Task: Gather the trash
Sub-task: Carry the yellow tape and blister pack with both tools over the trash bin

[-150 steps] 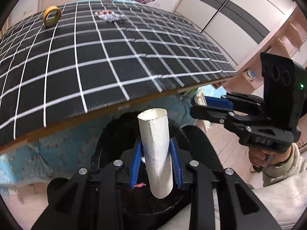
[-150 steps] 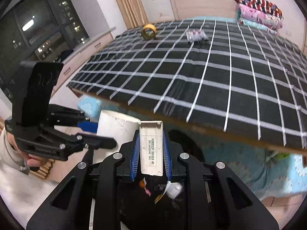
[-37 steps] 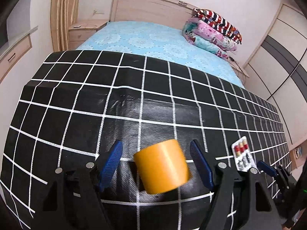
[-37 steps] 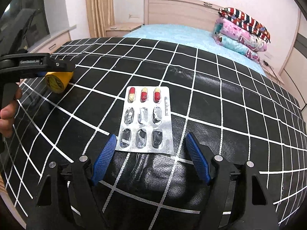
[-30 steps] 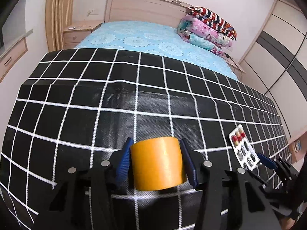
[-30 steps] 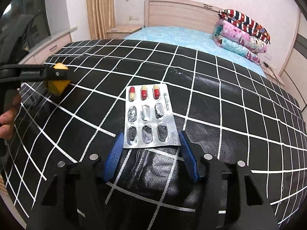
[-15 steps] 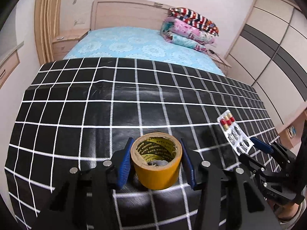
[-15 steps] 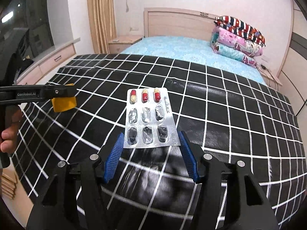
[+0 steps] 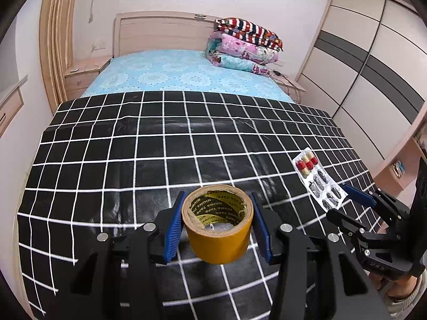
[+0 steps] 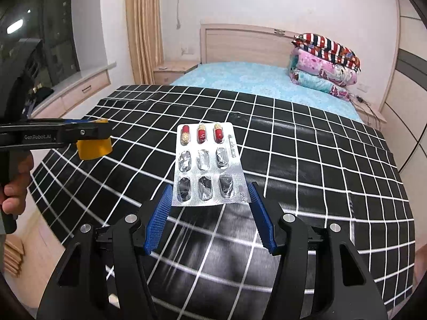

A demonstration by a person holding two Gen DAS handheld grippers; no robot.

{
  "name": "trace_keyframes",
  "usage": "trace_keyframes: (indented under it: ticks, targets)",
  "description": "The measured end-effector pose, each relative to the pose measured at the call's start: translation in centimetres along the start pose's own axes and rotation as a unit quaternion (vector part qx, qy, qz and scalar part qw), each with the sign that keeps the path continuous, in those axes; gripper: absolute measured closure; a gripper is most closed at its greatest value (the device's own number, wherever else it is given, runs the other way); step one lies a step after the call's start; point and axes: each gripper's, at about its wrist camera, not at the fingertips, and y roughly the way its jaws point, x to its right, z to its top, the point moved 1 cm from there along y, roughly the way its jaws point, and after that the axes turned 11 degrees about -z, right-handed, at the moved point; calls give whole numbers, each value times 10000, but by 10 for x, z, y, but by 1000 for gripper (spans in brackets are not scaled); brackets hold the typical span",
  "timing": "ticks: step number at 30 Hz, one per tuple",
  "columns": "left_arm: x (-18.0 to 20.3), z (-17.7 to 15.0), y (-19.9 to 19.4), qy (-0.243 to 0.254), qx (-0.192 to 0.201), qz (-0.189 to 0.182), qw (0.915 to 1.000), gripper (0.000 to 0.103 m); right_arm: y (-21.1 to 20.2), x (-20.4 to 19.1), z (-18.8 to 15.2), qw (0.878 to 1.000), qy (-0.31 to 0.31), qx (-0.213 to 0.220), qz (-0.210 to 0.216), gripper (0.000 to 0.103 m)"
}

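My left gripper [image 9: 217, 222] is shut on a yellow tape roll [image 9: 217, 233] and holds it up above the black checked cloth [image 9: 160, 146]; the roll's open core faces up. The roll also shows in the right wrist view [image 10: 94, 148], held in the left gripper [image 10: 90, 133]. My right gripper [image 10: 209, 208] is shut on a silver pill blister pack [image 10: 206, 162] with three red and yellow capsules at its far end, lifted off the cloth. The pack also shows in the left wrist view [image 9: 317, 178], held in the right gripper [image 9: 347, 200] at the right.
The checked cloth [image 10: 320, 146] covers the near part of a bed with a blue sheet [image 9: 181, 77]. Folded quilts [image 9: 245, 48] lie by the wooden headboard. A wardrobe [image 9: 373, 80] stands to the right, a nightstand [image 10: 173, 72] and window ledge drawers to the left.
Both grippers closed on their objects about a second ago and have since lifted them off the cloth and drawn back. The tape roll has tipped so its core faces up.
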Motion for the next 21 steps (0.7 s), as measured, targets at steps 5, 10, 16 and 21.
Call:
trace_keyframes:
  ticks: [5,10,16,21]
  targets:
    - [15,-16,-10,98,1,-72,9999,58,-20,-3,-18,10000,-29,22,11,45]
    - [31,-37,-18,127,-34,-142,9998,58,-38,-1,-31,9999,32,24,143,45]
    - [45,-64,-26,172,-95,-204,9996,58,-62,2,-50,9995,95,63,283,45]
    - [52,-91,-24,249,-246,-426,9985,58,-75,1,-68,9993,78,54,364,45]
